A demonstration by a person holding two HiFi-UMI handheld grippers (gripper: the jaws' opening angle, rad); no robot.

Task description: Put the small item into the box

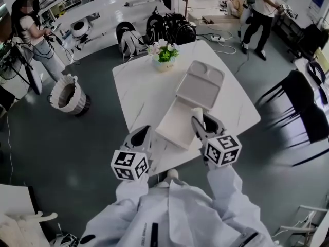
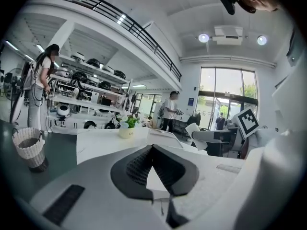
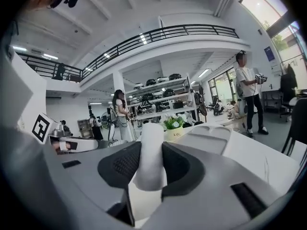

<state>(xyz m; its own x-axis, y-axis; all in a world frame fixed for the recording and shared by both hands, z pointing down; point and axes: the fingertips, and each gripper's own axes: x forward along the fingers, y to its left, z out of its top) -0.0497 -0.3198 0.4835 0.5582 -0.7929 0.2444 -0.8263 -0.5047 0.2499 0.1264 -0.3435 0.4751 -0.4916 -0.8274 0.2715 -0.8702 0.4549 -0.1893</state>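
The right gripper's (image 3: 152, 163) jaws, partway apart, clench the small item (image 3: 150, 145), a white roll standing upright at the 3 o'clock edge of the open box (image 1: 176, 123). The left gripper's (image 2: 152, 150) jaws meet at the tips with nothing between them, at the box's 8 o'clock over the desk (image 1: 138, 92).

A white table (image 1: 139, 89) stands on the grey floor (image 1: 77, 143) of a bright, double-height workshop, with black chairs (image 1: 300, 96) on one side and a wicker basket (image 1: 67, 94) on the other. A railed mezzanine (image 3: 158, 35) runs above storage shelves (image 3: 160, 97), and tall windows (image 2: 228, 97) admit daylight.
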